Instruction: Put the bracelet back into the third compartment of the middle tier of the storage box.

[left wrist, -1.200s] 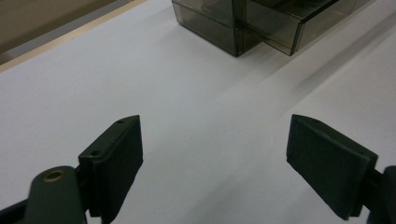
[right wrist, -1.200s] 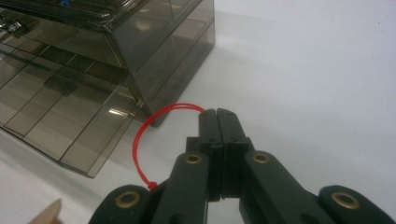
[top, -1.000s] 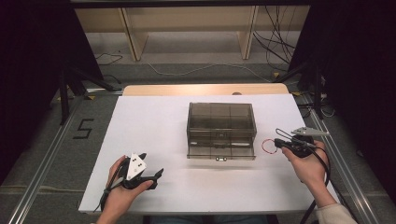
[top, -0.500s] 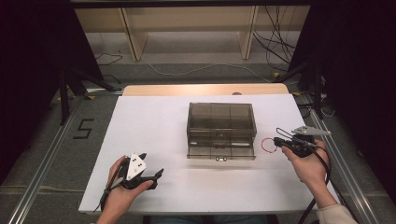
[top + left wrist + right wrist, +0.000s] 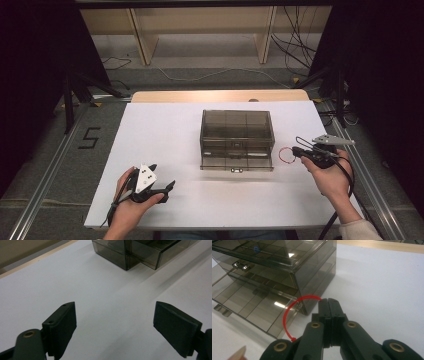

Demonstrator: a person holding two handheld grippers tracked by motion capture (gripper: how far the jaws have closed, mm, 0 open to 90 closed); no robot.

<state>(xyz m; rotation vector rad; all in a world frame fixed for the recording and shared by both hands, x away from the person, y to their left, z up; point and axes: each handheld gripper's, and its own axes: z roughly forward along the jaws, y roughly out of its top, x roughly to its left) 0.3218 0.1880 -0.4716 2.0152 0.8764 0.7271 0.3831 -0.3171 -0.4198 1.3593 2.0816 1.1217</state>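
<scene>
A smoky see-through drawer box point(image 5: 235, 131) stands mid-table, and its lower drawer point(image 5: 236, 162) is pulled out toward me. My right gripper point(image 5: 298, 151) sits just right of that drawer, shut on a thin red ring point(image 5: 286, 155). In the right gripper view the jaws point(image 5: 328, 301) are pressed together on the red ring point(image 5: 287, 312), which arcs out to the left over the drawer's corner point(image 5: 254, 305). My left gripper point(image 5: 162, 176) rests at the front left of the table, open; between its jaws point(image 5: 113, 325) lies only white tabletop.
The white table point(image 5: 165, 125) ends in a wooden strip point(image 5: 220, 96) at the far side. A small blue ring point(image 5: 256, 249) shows inside the box's top compartment. Metal rails point(image 5: 47, 170) run along both sides of the table.
</scene>
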